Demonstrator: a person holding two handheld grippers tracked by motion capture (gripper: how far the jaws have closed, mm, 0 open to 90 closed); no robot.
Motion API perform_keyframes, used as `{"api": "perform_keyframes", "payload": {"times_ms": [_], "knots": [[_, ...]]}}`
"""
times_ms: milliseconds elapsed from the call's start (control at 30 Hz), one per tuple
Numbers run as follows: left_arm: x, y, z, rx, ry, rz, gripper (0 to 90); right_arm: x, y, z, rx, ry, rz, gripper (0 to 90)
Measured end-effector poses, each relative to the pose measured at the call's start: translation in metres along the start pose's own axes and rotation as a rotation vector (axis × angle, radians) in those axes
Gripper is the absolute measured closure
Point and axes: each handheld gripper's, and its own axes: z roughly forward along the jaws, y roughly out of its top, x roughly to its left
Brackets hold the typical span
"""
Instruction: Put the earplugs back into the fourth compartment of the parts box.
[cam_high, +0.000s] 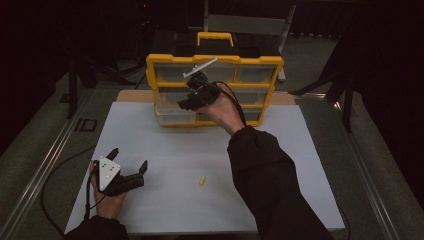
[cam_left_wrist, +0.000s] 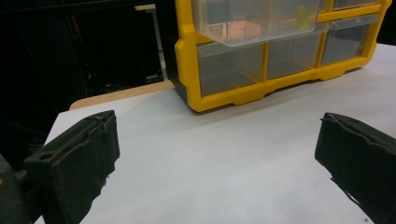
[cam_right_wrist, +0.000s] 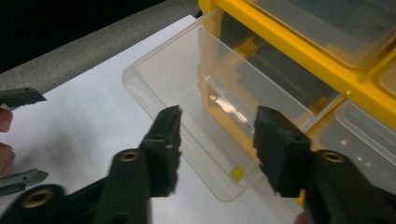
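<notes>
Left claw (cam_high: 131, 165) rests wide open and empty on the tabletop (cam_high: 165, 150), a yellow piece (cam_high: 201, 181) loose beside it. Right claw (cam_right_wrist: 217, 135), open and empty, hovers over the pulled-out drawer (cam_right_wrist: 187, 100); a nudge could tip it out and spill its yellow bit (cam_right_wrist: 236, 173).

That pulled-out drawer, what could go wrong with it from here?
The drawer hangs far out of the organizer; a nudge from the open right gripper just above it might tip it out, spilling the yellow piece inside. Another yellow piece lies loose on the table and could be knocked away by a sleeve.
</notes>
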Motion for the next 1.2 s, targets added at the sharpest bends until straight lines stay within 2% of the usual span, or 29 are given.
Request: {"api": "perform_keyframes", "payload": {"times_ms": [167,233,333,500,700,1200], "knots": [[0.0,0.0,0.0,0.001,-0.002,0.001,0.7,-0.002,-0.001,-0.005,0.0,-0.006,0.021,29.6],[0.0,0.0,0.0,0.0,-0.002,0.001,0.8,-0.002,-0.001,-0.008,0.003,-0.013,0.026,25.4],[0.0,0.0,0.0,0.001,-0.001,0.0,0.8,-0.002,-0.002,-0.011,0.005,-0.02,0.008,20.5],[0.0,0.0,0.0,0.0,-0.001,0.0,0.8,0.0,-0.003,-0.016,0.006,-0.013,-0.008,17.2],[0.0,0.0,0.0,-0.001,-0.001,0.001,0.8,0.006,-0.003,-0.022,0.004,-0.039,-0.03,9.4],[-0.001,0.0,0.0,-0.003,0.0,0.002,0.8,0.024,-0.009,-0.031,0.011,-0.022,-0.092,9.0]]}}
